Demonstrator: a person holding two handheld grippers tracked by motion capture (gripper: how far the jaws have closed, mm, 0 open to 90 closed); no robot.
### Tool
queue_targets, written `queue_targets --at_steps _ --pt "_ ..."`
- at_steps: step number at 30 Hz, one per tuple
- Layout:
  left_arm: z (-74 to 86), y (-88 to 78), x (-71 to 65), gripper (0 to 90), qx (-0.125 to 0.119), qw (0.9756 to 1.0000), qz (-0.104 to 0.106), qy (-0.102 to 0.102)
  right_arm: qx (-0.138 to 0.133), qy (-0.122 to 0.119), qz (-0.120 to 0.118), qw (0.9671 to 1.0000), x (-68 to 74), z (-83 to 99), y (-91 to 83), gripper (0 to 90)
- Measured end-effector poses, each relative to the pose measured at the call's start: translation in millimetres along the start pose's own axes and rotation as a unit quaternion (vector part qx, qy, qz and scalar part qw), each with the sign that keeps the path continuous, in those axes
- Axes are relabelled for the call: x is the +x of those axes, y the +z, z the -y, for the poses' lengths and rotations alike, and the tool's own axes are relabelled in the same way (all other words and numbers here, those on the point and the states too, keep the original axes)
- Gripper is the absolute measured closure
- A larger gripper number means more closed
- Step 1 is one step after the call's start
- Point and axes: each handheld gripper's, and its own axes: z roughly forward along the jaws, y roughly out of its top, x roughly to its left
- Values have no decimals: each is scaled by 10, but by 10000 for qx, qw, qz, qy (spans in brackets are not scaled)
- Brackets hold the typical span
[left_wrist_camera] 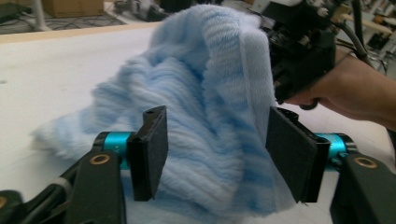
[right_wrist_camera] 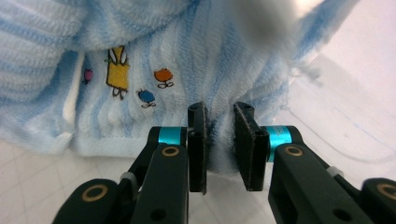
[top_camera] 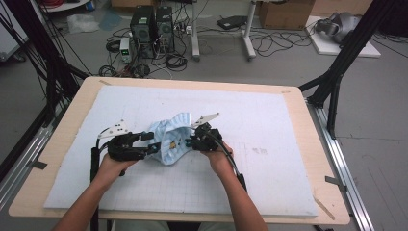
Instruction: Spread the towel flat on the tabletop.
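In the high view the bunched light-blue striped towel [top_camera: 172, 139] sits near the middle of the white mat [top_camera: 269, 144], and its lower folds are hidden behind the two black grippers that close in on it from either side. How the cloth is folded underneath is hard to make out from there. The small embroidered figures [right_wrist_camera: 126, 77] on it are clear in the right gripper view, while a blurred grey patch at the top of that view covers part of the cloth, and the towel's upper part runs off the frame.

The left gripper [left_wrist_camera: 217, 154] comes at the towel from the left. Its jaws stand apart with a thick fold of the cloth bulging between them; the right-hand pad lies against the hemmed edge, but the left-hand pad does not press in, so this gripper is released around the fold rather than clenched.

The right gripper [right_wrist_camera: 224, 140] works from the towel's right side. Its jaws are drawn close together and pinch a narrow ridge of the towel's lower edge between the pads, just right of the embroidered figures. In the left gripper view the person's right hand [left_wrist_camera: 350, 88] holds it just behind the raised fold.
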Motion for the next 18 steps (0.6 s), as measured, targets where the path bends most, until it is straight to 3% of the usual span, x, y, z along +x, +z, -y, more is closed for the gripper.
queue_targets --at_steps 5,6,12,15,17,18 --pt "-46 124 -142 341 -16 9998 119 175 -58 40 34 10000 -7 22 -96 761" --pt "-50 195 -206 340 82 9994 114 303 -40 26 66 10000 -5 30 -114 761" --pt "-29 301 -285 342 264 9982 114 518 -42 80 66 9999 -19 48 -125 762" --pt "-10 339 -316 351 445 9965 -52 712 -51 87 64 9999 -21 48 -115 762" --pt "6 365 -318 421 648 9938 -235 874 -37 89 56 9999 -17 48 -114 762" --pt "6 365 -318 472 648 9938 -235 874 -39 89 55 9999 -14 47 -115 762"
